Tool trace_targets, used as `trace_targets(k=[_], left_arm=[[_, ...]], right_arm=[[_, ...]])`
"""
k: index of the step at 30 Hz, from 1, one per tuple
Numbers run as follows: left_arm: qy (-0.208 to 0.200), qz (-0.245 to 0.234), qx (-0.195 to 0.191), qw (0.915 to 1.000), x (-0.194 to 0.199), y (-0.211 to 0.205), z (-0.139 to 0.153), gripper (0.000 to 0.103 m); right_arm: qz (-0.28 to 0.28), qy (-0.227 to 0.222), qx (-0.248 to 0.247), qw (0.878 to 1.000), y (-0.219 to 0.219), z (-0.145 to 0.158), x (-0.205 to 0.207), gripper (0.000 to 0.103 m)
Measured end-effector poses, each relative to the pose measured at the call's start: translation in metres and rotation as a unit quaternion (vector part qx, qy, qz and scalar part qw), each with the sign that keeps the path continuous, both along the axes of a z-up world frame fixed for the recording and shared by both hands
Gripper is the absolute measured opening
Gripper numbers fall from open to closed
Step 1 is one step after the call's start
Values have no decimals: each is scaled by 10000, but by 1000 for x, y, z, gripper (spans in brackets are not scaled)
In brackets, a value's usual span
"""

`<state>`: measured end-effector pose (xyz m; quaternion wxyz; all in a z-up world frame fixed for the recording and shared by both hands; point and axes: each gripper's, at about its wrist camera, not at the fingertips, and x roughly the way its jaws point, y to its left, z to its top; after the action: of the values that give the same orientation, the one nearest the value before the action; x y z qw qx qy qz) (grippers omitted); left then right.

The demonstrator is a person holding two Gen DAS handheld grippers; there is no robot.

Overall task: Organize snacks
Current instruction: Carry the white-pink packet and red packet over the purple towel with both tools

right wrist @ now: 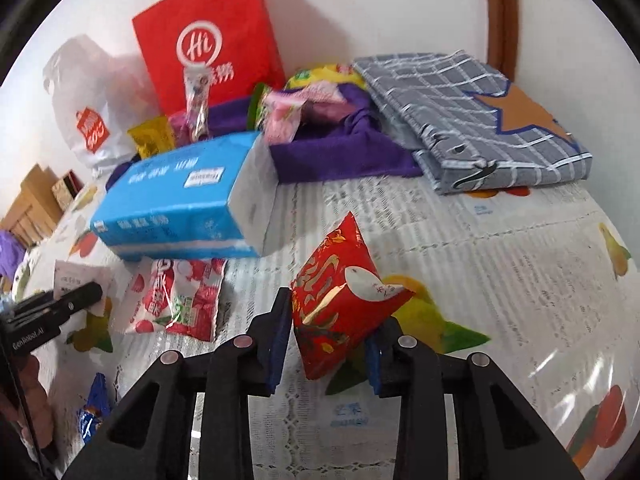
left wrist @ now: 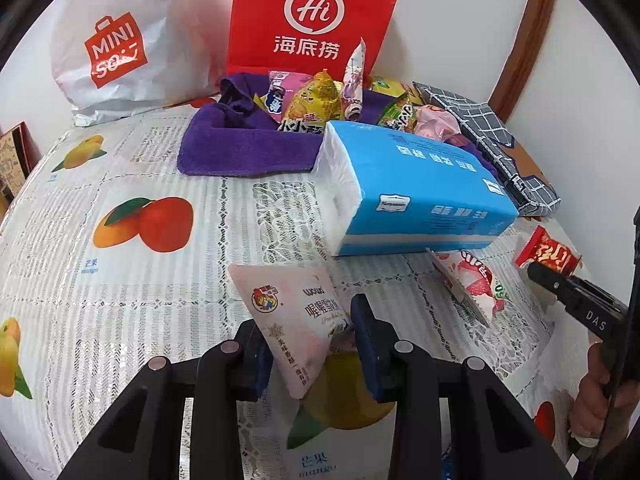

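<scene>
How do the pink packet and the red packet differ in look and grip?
The pink packet is pale with a snowflake print; the red packet is glossy red with gold lettering. The pink packet sits in the left tool, the red packet in the right tool. The pink packet looks fairly flat; the red packet is puffed. Both are small sealed snacks, tilted and clamped between the pads.

Snack pile (left wrist: 320, 100) on towel (left wrist: 240, 148) — behind tissue pack (left wrist: 416, 184).
</scene>
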<state>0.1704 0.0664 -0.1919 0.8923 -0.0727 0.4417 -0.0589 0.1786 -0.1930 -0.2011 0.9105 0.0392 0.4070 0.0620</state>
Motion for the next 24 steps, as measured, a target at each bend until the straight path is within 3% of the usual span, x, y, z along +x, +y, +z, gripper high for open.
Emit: trace_targets(k=[3, 8, 10, 17, 24], left_arm=[[4, -19, 39, 10000, -1, -1, 1, 33], [-22, -124, 92, 9999, -7, -4, 11, 33], [-47, -133, 125, 9998, -10, -3, 17, 28], [-159, -189, 68, 9997, -14, 1, 36, 25], [-224, -246, -227, 9992, -15, 7, 51, 25]], right_arm=[[-38, -90, -77, 9999, -2, 9, -6, 31], [23, -241, 252, 9994, -8, 31, -15, 29], [48, -348, 261, 9990, -6, 38, -17, 29], [256, -420, 252, 9985, 6, 46, -18, 28], [442, -590, 262, 9969, 15, 61, -20, 28]])
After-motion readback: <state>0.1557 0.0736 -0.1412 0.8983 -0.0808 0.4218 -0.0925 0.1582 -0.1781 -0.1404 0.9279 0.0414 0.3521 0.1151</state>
